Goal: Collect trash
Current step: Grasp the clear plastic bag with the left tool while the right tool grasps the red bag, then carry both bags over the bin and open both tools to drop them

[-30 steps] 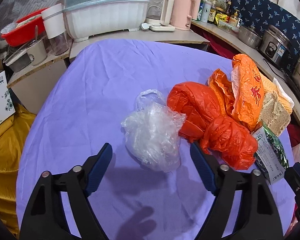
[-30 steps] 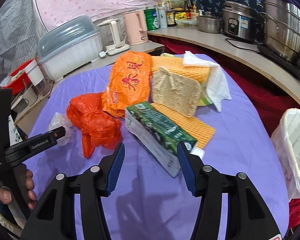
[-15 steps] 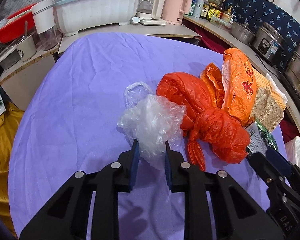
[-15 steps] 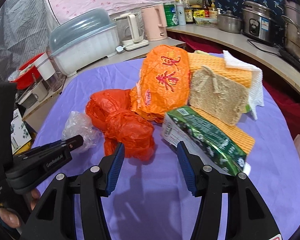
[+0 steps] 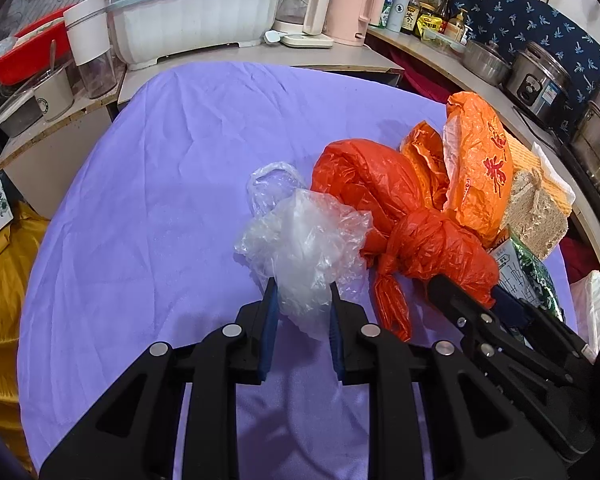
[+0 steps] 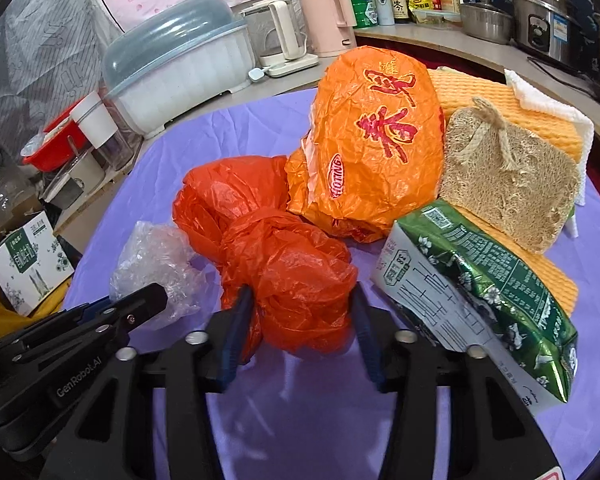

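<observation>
A crumpled clear plastic bag (image 5: 304, 240) lies on the purple tablecloth (image 5: 160, 200), and my left gripper (image 5: 303, 300) is shut on its near end. To its right sits a knotted red plastic bag (image 6: 292, 276). My right gripper (image 6: 302, 296) has its jaws closing around that bag, and both pads touch its sides. A second red bag (image 6: 228, 196) and an orange printed bag (image 6: 380, 136) lie just behind. A green carton (image 6: 480, 280) rests to the right of the right gripper.
A loofah sponge (image 6: 508, 184), yellow cloths and a white towel lie at the back right. A white bin liner (image 5: 592, 304) hangs off the table's right edge. A covered dish rack (image 5: 196, 12), kettles and pots line the counters behind.
The left gripper closed on the clear bag and has held still since. The right gripper moved in from the green carton to the knotted red bag, and its jaws narrowed around it.
</observation>
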`<state>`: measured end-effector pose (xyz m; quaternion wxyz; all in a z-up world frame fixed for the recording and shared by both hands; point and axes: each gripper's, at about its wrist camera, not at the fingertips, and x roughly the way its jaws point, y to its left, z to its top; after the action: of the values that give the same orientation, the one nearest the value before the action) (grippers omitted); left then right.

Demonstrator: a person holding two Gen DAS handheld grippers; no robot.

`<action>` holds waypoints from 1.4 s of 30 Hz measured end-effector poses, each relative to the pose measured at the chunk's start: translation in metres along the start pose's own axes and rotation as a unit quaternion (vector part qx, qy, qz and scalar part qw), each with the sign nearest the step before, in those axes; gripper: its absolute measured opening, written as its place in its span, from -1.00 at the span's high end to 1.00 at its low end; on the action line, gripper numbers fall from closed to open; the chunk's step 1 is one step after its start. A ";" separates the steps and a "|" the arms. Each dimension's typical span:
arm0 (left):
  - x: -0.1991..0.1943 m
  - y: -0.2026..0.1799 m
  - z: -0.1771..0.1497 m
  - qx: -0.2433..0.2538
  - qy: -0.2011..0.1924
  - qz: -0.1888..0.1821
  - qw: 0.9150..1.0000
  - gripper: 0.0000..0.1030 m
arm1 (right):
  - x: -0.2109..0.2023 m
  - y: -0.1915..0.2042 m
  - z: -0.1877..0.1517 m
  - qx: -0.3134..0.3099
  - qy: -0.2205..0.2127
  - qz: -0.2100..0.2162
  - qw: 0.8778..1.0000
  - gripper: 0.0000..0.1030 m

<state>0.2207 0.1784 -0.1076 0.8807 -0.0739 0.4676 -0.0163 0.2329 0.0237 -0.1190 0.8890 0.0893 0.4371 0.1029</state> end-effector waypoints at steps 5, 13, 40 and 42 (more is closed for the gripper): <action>-0.013 -0.004 0.000 0.000 -0.012 -0.001 1.000 0.59 | -0.014 0.003 0.000 -0.003 -0.012 0.015 1.000 0.58; -0.060 -0.021 0.004 0.003 -0.051 -0.021 0.998 0.59 | -0.063 0.002 0.005 0.003 -0.060 0.026 0.998 0.64; -0.190 -0.184 -0.027 0.114 -0.138 -0.131 0.975 0.59 | -0.278 -0.137 -0.030 0.109 -0.237 -0.056 0.964 0.64; -0.191 -0.210 -0.034 0.133 -0.135 -0.144 0.971 0.59 | -0.290 -0.154 -0.040 0.122 -0.242 -0.071 0.960 0.64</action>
<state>0.0943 -0.0143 0.0609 0.9260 -0.0241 0.3227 -0.1945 0.0444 -0.1977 0.0386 0.9556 0.1876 0.2238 -0.0392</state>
